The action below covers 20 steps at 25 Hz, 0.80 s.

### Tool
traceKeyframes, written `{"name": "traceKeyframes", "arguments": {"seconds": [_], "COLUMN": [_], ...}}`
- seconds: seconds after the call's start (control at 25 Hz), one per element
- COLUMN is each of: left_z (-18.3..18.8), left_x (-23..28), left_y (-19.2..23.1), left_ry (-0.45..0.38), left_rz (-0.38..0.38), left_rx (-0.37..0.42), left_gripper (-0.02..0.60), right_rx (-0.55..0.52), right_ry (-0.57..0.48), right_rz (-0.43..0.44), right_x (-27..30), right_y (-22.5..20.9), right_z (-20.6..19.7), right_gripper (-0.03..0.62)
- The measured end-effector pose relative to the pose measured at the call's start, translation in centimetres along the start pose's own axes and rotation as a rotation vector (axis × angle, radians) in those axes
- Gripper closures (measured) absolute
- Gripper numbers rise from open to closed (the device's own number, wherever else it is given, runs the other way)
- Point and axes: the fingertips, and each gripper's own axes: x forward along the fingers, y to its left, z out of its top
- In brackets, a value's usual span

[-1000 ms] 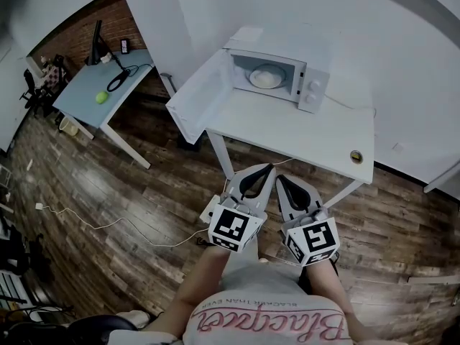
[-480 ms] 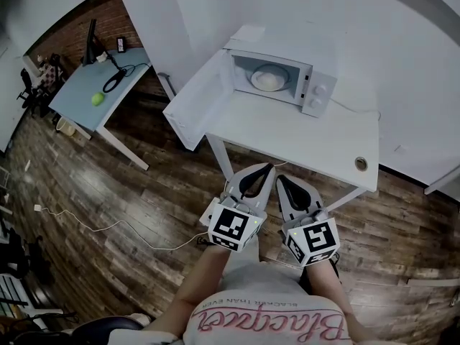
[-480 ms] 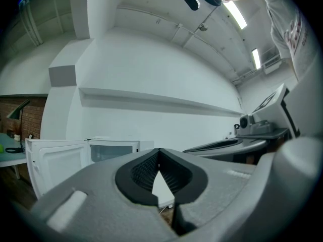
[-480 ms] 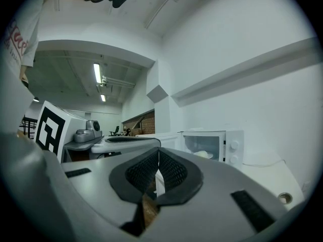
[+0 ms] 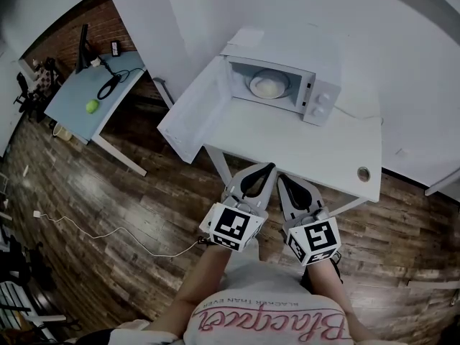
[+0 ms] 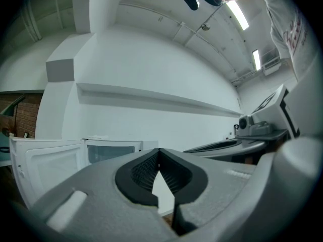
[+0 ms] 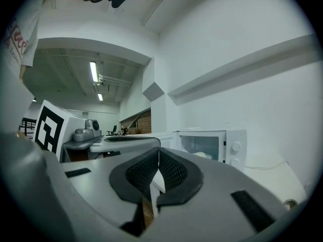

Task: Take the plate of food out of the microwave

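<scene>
Both grippers have drawn closer to the white table (image 5: 309, 146) than a second ago, held side by side and level. On the left gripper (image 5: 269, 168) the jaws are pressed together with nothing between them, and the right gripper (image 5: 282, 179) is the same (its pads meet at the tips). The plate of food (image 5: 267, 86) sits inside the microwave (image 5: 316, 95), whose door (image 5: 192, 112) hangs wide open at the left, well apart from both grippers.

The microwave (image 5: 277, 85) door (image 5: 192, 112) stands wide at left; its mouth faces me unblocked, bare table (image 5: 302, 141) before it.
</scene>
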Motion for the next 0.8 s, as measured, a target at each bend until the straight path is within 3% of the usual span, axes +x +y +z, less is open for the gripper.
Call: {"name": "traceKeyframes", "arguments": {"seconds": [0.8], "left_z": [-1.2], "left_x": [7.1], "left_y": [9.3], "left_ry": [0.020], "left_rz": [-0.064], "left_rx": [-0.037], "left_gripper": [0.577], "right_rx": [0.002], "right_ry": [0.035], "right_rz": [-0.048], "right_x": [11.1], "right_y": [-4.7], "right_z": [0.3], "right_gripper": [0.582]}}
